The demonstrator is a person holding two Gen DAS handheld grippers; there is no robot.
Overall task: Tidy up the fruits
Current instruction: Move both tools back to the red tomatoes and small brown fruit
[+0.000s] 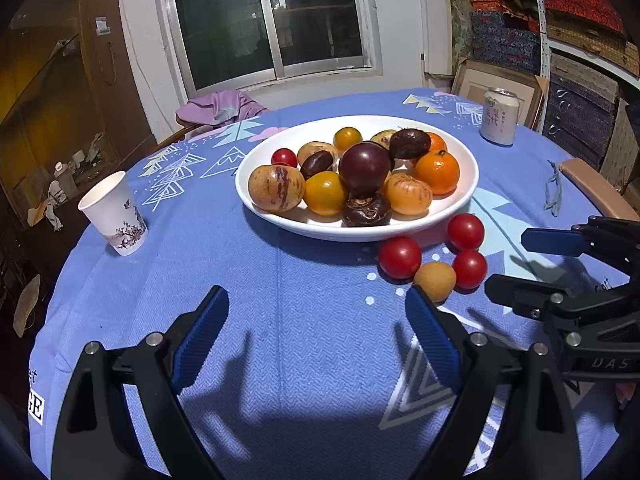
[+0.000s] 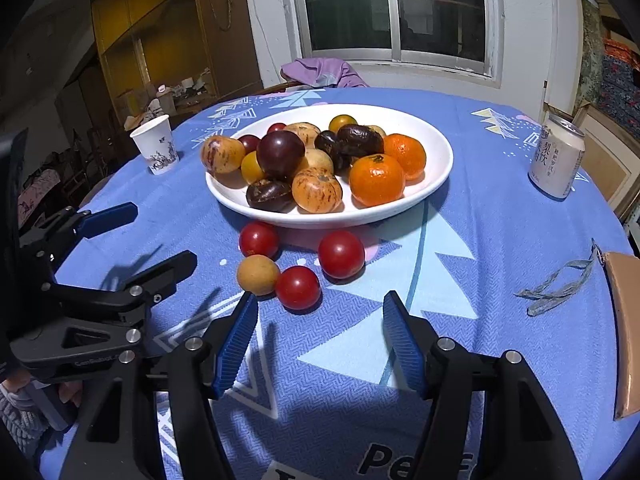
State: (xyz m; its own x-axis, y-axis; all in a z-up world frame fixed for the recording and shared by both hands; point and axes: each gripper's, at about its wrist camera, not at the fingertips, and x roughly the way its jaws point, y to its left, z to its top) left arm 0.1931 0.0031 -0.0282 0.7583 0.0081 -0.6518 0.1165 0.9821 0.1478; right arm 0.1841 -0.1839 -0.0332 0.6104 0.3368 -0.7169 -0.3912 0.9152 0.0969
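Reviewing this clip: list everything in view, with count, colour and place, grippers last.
plate: one, white, table centre, heaped with fruit
oranges: two, orange, plate's right side
dark plum: one, purple, top of heap
loose tomatoes: three, red, on the cloth before the plate
small round fruit: one, tan, touching two tomatoes
paper cup: one, white, patterned, left of plate
can: one, pale, right of plate
tablecloth: one, blue, covers table
left gripper: blue pads, open, empty
right gripper: blue pads, open, empty
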